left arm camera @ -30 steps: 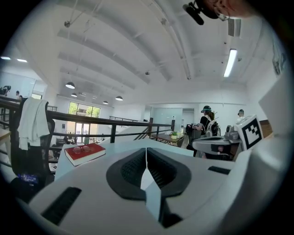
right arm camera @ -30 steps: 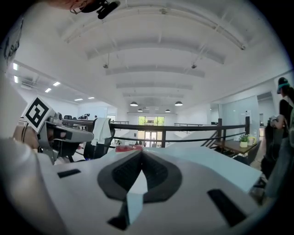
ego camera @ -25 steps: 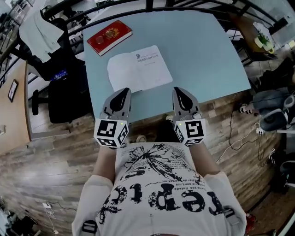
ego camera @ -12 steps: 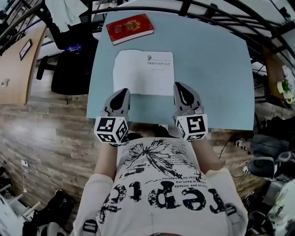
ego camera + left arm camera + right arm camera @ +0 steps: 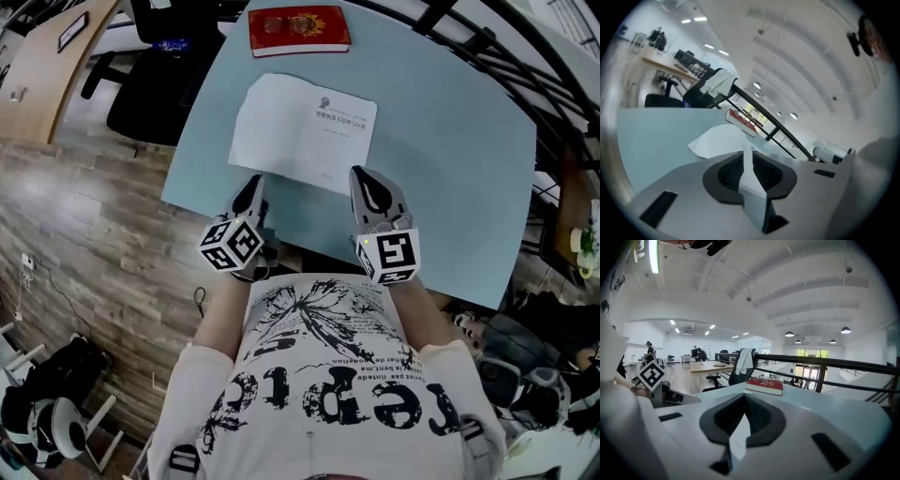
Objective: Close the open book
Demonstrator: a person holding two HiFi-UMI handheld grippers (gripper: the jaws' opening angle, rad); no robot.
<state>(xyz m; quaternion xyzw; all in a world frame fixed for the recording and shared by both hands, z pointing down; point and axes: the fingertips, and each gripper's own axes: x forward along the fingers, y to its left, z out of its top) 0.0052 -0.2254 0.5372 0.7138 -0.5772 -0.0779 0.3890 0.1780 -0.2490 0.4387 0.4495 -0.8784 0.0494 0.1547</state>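
The person's white shirt (image 5: 319, 394) carries large black lettering, seen upside down, roughly "repic", with smaller lines above it too fine to read. The open book (image 5: 300, 131) has a short printed heading, illegible at this size; the red book (image 5: 298, 30) shows only a gold emblem

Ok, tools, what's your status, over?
Left tool opening, nothing between its jaws; right tool shut, empty. Open book lies open on table, tools at its near edge. Red book beyond it, not in the way.

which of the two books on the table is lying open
The white book, its pale pages showing, lies open; the red book beyond it is shut.
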